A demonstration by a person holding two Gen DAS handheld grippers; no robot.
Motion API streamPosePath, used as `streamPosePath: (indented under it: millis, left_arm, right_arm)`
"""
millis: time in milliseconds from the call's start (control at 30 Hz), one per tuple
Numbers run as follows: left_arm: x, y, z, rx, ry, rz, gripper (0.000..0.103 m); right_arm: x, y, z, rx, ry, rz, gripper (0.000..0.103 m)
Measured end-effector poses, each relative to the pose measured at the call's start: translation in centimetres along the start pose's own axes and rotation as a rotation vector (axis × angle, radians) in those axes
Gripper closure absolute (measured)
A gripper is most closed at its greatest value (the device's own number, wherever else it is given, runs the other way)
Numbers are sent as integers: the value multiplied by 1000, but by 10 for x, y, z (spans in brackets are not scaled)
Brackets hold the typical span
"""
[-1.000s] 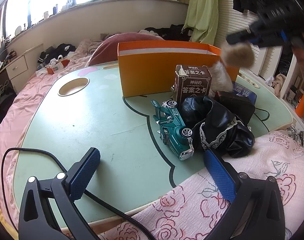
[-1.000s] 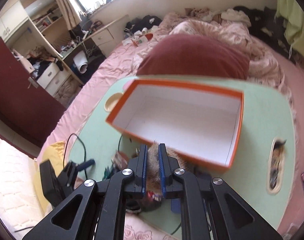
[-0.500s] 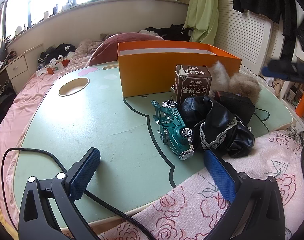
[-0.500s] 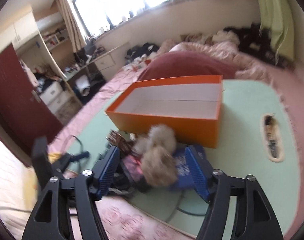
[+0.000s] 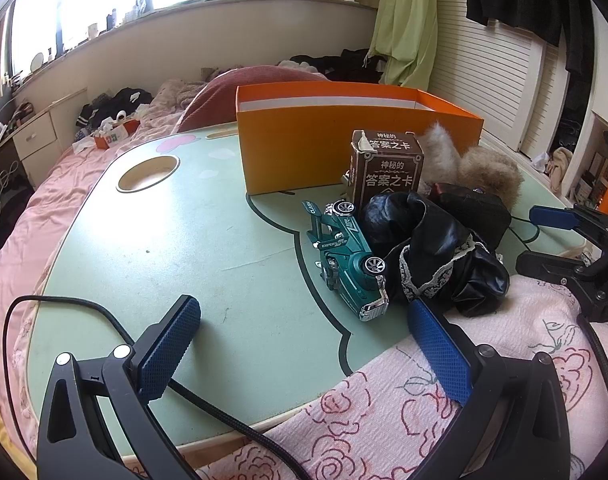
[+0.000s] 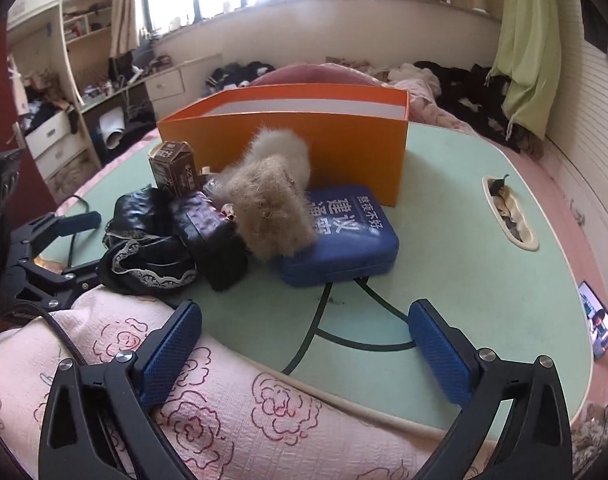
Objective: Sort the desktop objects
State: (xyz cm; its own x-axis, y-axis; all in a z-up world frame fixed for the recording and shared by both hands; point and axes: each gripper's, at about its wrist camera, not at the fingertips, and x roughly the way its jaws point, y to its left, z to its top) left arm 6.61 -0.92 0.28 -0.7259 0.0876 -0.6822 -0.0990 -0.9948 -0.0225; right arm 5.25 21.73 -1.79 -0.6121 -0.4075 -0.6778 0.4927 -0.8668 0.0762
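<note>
Left gripper (image 5: 304, 340): held low over the near edge of the green table (image 5: 164, 248), jaws spread wide, nothing gripped between the blue pads.
Right gripper (image 6: 304, 344): also spread wide and empty, hung above the near rim of the table and the pink floral blanket (image 6: 224, 420); its blue fingertip is glimpsed at the right edge of the left wrist view.
Orange box (image 6: 304, 136): seen standing open-topped at the far middle of the table, white inside, nothing visible in it from these angles.
Furry plush (image 6: 270, 208): found outside the box, slumped against the box's front wall and resting partly on the blue pouch (image 6: 344, 236).
Blue pouch: laid flat just in front of the box's right corner, white Chinese characters on top.
Brown card box (image 5: 386, 168): stood upright just before the orange box, printed with Chinese text.
Green toy car (image 5: 348, 264): tipped on its side on the table, touching the black lace-trimmed cloth (image 5: 436, 264).
Black lace-trimmed cloth: bunched in a heap at the near edge of the pile, partly on the blanket.
Dark case (image 6: 212, 236): wedged between cloth and plush.
Black cable (image 5: 64, 312): trailed across the table's near left, under the left gripper.
</note>
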Motion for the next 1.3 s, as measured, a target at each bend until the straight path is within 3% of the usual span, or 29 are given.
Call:
streamPosePath:
  millis: [333, 1300]
  left_arm:
    - [-1, -2, 0, -1, -2, 1, 0]
    - [-1, -2, -1, -1, -6, 3, 0]
  right_arm:
    - [-3, -6, 3, -10, -56, 86, 0]
    - [-3, -2, 10, -32, -45, 60, 0]
